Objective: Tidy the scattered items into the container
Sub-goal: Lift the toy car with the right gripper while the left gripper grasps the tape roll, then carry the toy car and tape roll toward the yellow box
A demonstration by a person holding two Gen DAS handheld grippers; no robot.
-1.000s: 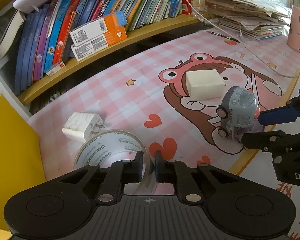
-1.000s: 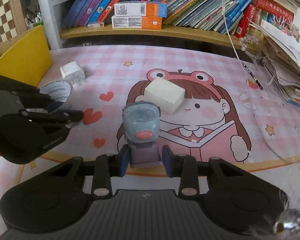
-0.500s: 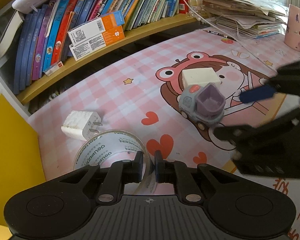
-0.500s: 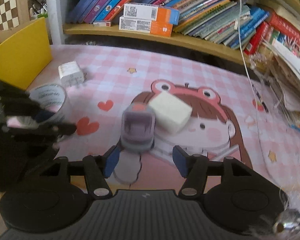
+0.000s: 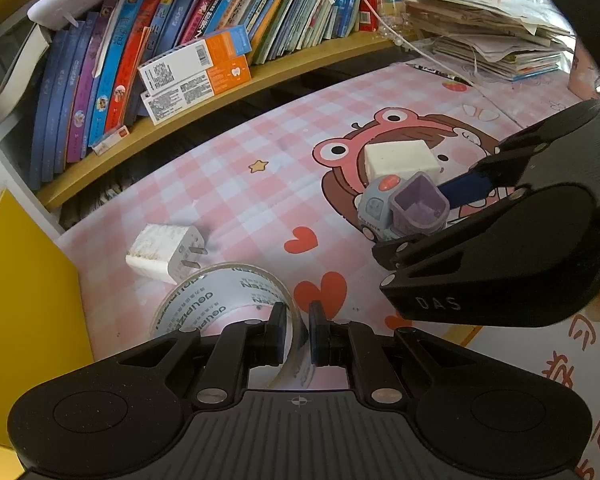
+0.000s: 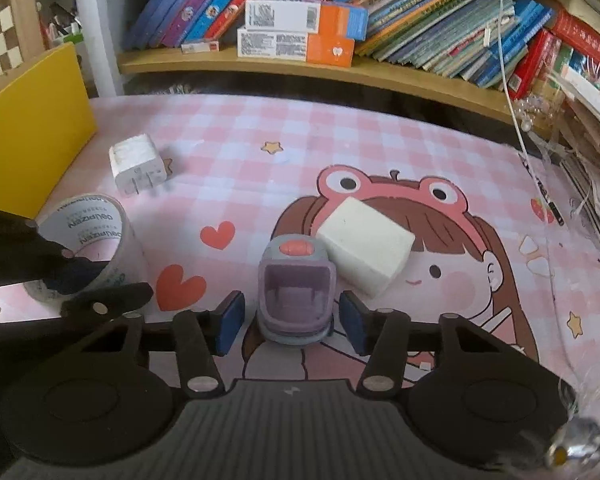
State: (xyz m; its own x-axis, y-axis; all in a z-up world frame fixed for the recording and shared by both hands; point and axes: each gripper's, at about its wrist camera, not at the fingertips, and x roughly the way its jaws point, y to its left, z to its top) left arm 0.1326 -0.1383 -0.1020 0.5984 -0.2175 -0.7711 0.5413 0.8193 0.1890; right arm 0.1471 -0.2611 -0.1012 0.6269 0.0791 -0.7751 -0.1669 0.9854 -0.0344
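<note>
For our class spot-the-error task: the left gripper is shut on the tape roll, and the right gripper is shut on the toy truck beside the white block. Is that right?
Not quite. The right gripper is open: in the right wrist view its pads stand apart on either side of the toy truck, with gaps showing. The rest holds: the left gripper is shut on the tape roll, and the truck sits beside the white block.

The left black two-finger gripper (image 5: 297, 332) sits low over the front left part of the pink checked mat, its blue-padded fingers (image 5: 278, 334) drawn close together. The right black two-finger gripper (image 6: 292, 322) hovers near the mat's middle, tilted down, its blue pads (image 6: 230, 322) spread wide apart.
</note>
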